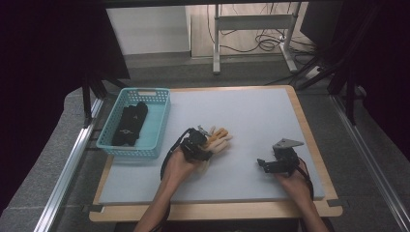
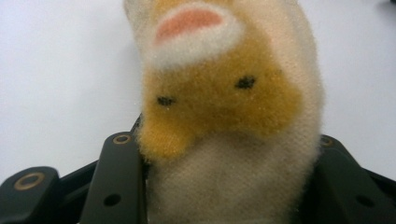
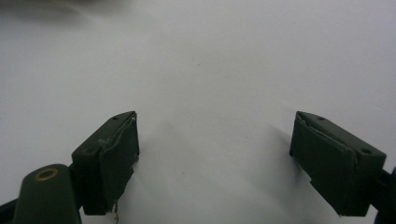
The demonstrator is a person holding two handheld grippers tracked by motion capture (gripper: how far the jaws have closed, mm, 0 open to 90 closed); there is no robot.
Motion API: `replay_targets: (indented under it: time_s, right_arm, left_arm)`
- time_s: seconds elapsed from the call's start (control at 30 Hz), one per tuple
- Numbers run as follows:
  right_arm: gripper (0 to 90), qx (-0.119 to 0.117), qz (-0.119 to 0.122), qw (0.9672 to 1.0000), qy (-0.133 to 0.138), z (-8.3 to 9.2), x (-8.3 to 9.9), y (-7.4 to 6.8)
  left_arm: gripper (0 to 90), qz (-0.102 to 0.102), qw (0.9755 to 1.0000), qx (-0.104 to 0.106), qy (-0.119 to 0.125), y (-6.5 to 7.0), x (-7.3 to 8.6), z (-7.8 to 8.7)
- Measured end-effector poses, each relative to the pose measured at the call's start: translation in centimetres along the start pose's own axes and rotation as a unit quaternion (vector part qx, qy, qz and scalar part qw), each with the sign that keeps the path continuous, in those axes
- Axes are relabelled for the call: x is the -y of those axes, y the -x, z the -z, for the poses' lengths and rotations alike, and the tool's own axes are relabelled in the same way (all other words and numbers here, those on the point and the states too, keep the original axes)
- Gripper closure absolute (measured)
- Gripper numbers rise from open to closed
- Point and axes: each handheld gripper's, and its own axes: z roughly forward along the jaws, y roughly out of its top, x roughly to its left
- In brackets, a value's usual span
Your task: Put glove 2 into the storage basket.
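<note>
The left gripper (image 1: 205,141) is clamping the plush toy (image 2: 229,116) mid-desk, probably bound for the basket (image 1: 162,126) at the desk's left edge, while the right gripper (image 3: 215,161) is idling with its jaws spread.

The plush toy (image 2: 224,116) is cut off at the top and bottom edges of the left gripper view. Its lower body hides the inner faces of the jaws (pressed against it). The dark thing (image 1: 129,124) in the basket (image 1: 157,130) is too small to identify.

The high view is dim, with black edges around an evenly lit pale counter (image 1: 251,121). The left gripper view shows a soft toy (image 2: 224,93) close and blurred. Faint shadows trail the right hand-held gripper (image 3: 215,163).
</note>
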Motion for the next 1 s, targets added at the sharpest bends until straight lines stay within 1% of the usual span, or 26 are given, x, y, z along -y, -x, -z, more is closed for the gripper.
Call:
replay_targets:
  time_s: [0.07,0.17,0.4,0.53,0.73,0.87,0.9,1.0]
  right_arm:
    - [15.4,0.0,0.0,1.0,0.0,0.0,0.0,0.0]
    - [15.4,0.0,0.001,1.0,0.0,0.0,0.0,0.0]
    - [15.4,0.0,0.0,1.0,-0.001,0.0,0.0,0.0]
    - [15.4,0.0,0.001,1.0,0.0,0.0,0.0,0.0]
    - [15.4,0.0,0.001,1.0,0.0,0.0,0.0,0.0]
    - [15.4,0.0,0.001,1.0,0.0,0.0,0.0,0.0]
    - [15.4,0.0,0.001,1.0,0.0,0.0,0.0,0.0]
    - [15.4,0.0,0.001,1.0,0.0,0.0,0.0,0.0]
  left_arm:
    - [51.7,-0.001,1.0,-0.007,-0.002,-0.5,-0.3,0.6]
    - [51.6,0.003,0.9999,-0.016,-0.001,-1.4,-0.7,1.4]
    - [51.2,0.016,0.9992,-0.037,0.005,-3.4,-1.0,3.2]
    - [51.1,0.029,0.9984,-0.047,0.01,-4.7,-1.0,4.4]
    - [51.0,0.047,0.9969,-0.061,0.013,-6.5,-0.9,6.0]
    - [50.9,0.059,0.9959,-0.067,0.015,-7.7,-0.7,6.9]
    - [50.9,0.059,0.9956,-0.071,0.015,-8.0,-0.7,7.0]
    - [50.8,0.069,0.9943,-0.08,0.014,-8.8,-0.5,7.5]
